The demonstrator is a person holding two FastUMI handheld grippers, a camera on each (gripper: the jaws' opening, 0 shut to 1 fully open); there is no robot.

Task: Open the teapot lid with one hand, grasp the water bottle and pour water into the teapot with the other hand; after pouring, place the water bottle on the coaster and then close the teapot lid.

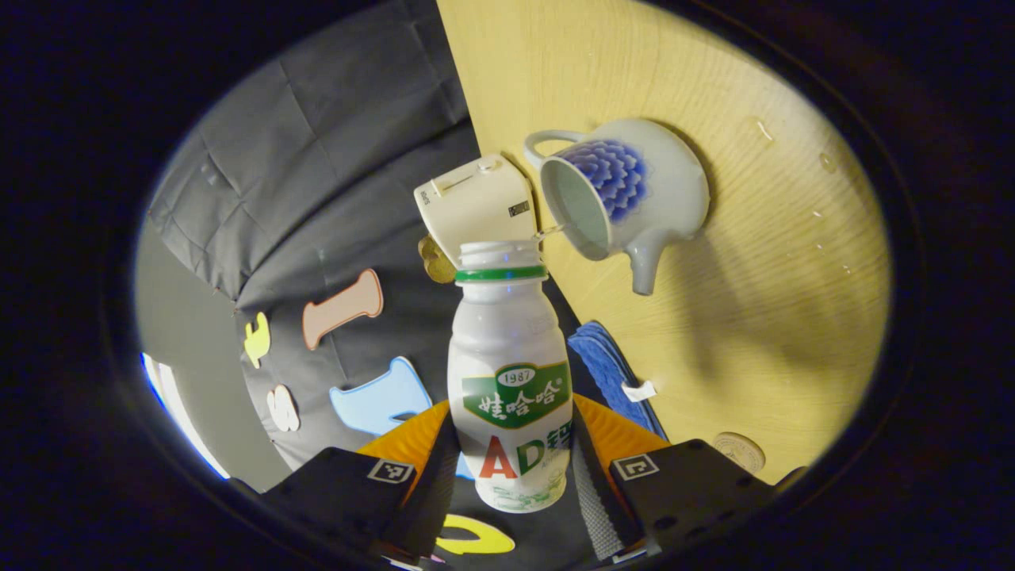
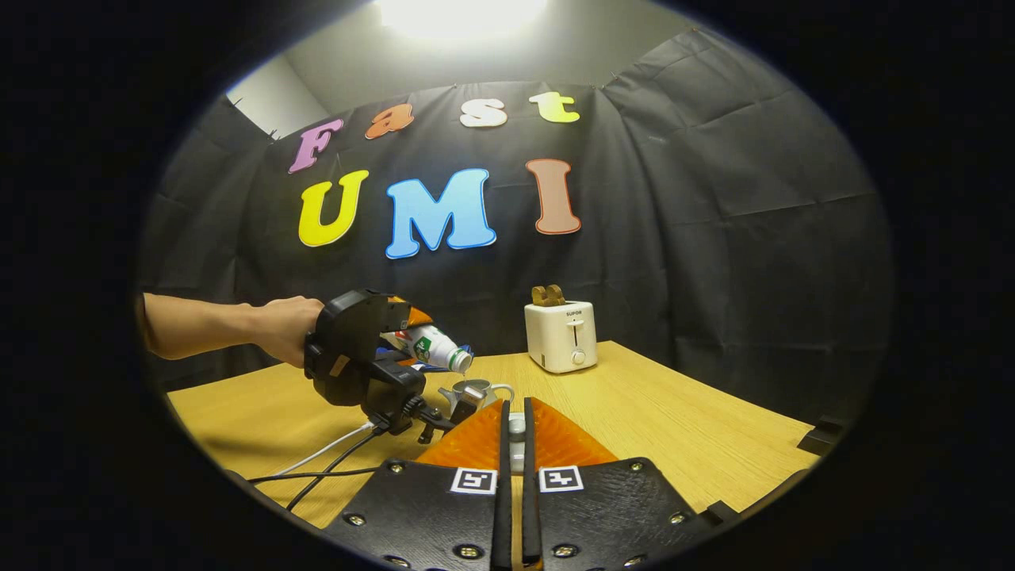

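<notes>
one bottle (image 1: pixel 511 373), one teapot (image 1: pixel 634 190), one toaster (image 2: pixel 561 335).

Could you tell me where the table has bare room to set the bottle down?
Bare table lies right of the toaster, out to the far edge. It is crowded around the teapot, where the left gripper tilts the bottle and cables trail.

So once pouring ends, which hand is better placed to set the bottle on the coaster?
Left. The left tool grips the bottle, tipped over the teapot, and the coaster lies on the table nearby. The right tool is shut on what looks like the lid.
</notes>
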